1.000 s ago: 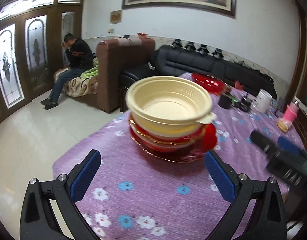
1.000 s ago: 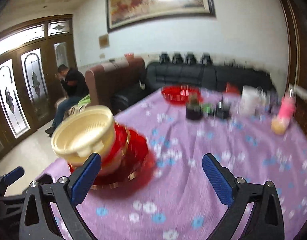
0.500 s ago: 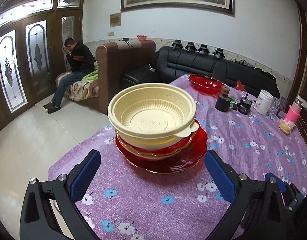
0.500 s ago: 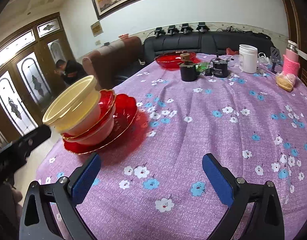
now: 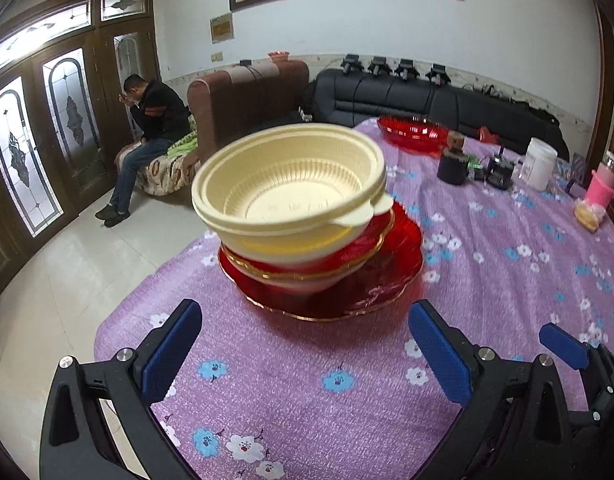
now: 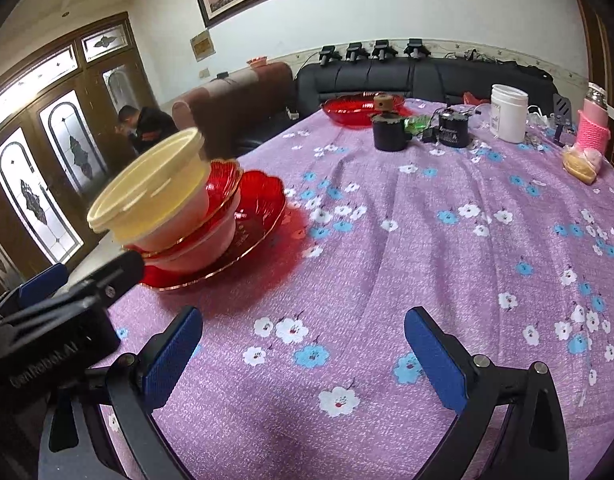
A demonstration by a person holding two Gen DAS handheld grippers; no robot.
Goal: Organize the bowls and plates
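Observation:
A cream plastic bowl (image 5: 295, 188) tops a stack of red-and-white gold-rimmed bowls (image 5: 307, 264) on a red plate (image 5: 371, 292) near the table's left edge. My left gripper (image 5: 307, 344) hangs open just in front of the stack, touching nothing. In the right wrist view the same cream bowl (image 6: 155, 196) and red plate (image 6: 259, 208) sit at the left. My right gripper (image 6: 303, 344) is open over bare tablecloth, to the right of the stack. A second red plate (image 5: 413, 132) lies at the table's far end.
A purple flowered cloth (image 6: 427, 240) covers the table. At the far end stand a black jar (image 6: 389, 132), a dark box (image 6: 453, 130), a white tub (image 6: 507, 112) and a pink bottle (image 6: 593, 124). A person (image 5: 151, 132) sits by the doors; sofas lie behind.
The left gripper has moved closer to the stack, which looks larger and slightly blurred. The right gripper has shifted little and stays over the cloth beside the left one.

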